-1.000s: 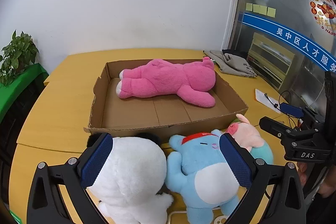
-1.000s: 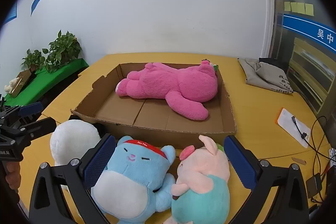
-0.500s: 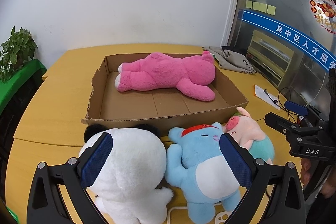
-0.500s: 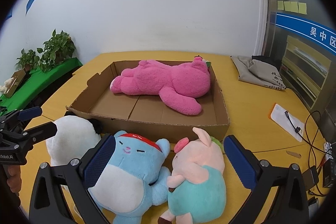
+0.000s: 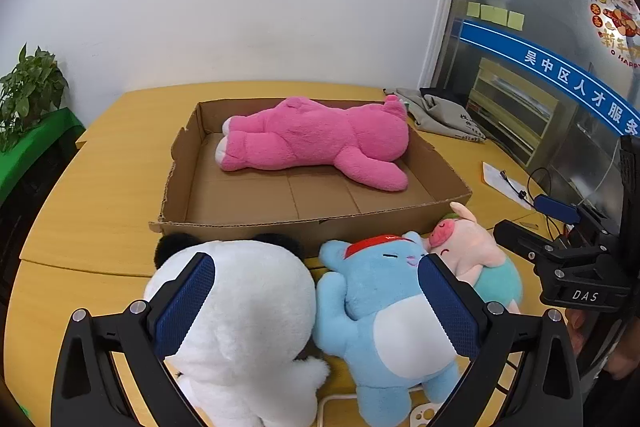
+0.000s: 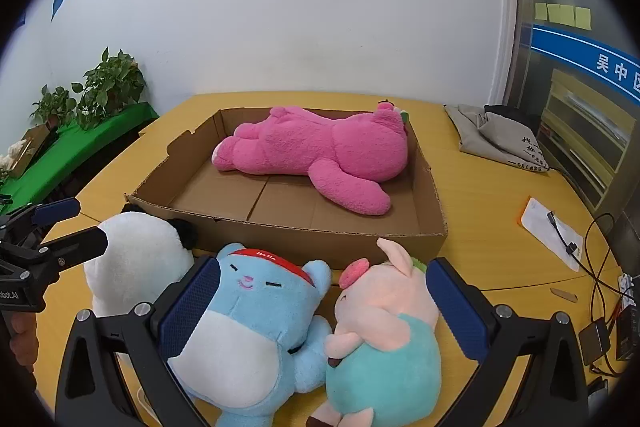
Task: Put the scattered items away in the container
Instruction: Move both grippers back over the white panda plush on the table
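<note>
Left claw (image 5: pixel 316 307): jaws wide apart, straddling white panda (image 5: pixel 248 311) and blue bear (image 5: pixel 384 307). Right claw (image 6: pixel 324 307): likewise spread, framing blue bear and pig (image 6: pixel 380 339). Pink bear (image 5: pixel 320 139) inside box (image 5: pixel 304 227).

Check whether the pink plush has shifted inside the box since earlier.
No. The pink plush lies along the far wall of the cardboard box as before, head toward its right corner.
</note>
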{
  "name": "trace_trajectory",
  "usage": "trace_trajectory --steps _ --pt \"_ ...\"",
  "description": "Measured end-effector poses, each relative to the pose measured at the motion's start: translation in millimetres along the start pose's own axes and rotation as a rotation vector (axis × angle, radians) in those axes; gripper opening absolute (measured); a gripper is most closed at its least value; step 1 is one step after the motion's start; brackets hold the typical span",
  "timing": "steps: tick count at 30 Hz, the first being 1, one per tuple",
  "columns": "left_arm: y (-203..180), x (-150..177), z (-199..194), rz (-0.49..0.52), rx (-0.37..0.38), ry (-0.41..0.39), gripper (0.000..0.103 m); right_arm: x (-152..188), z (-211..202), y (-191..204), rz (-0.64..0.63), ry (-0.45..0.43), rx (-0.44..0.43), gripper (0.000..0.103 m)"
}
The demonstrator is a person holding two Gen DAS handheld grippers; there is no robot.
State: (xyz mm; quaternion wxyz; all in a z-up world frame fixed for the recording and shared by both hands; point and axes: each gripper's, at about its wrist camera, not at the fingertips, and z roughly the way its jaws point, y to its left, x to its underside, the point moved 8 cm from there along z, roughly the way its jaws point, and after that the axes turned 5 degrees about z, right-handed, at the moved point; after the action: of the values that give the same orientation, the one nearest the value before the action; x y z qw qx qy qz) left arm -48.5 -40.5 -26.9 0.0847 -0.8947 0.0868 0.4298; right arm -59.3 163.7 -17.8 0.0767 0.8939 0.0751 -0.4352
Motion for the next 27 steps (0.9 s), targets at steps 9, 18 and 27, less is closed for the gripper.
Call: trace_trajectory --steps 9,18,27 --pt "0 6 2 0.009 0.008 0.014 0.103 4 2 -4 0.010 0.006 -0.003 0.103" --pt "8 10 4 -0.010 0.016 0.021 0.103 8 4 -2 0.011 0.016 -0.008 0.103" --pt "11 14 6 0.000 0.035 0.026 0.103 8 6 -2 0.020 0.016 -0.008 0.103"
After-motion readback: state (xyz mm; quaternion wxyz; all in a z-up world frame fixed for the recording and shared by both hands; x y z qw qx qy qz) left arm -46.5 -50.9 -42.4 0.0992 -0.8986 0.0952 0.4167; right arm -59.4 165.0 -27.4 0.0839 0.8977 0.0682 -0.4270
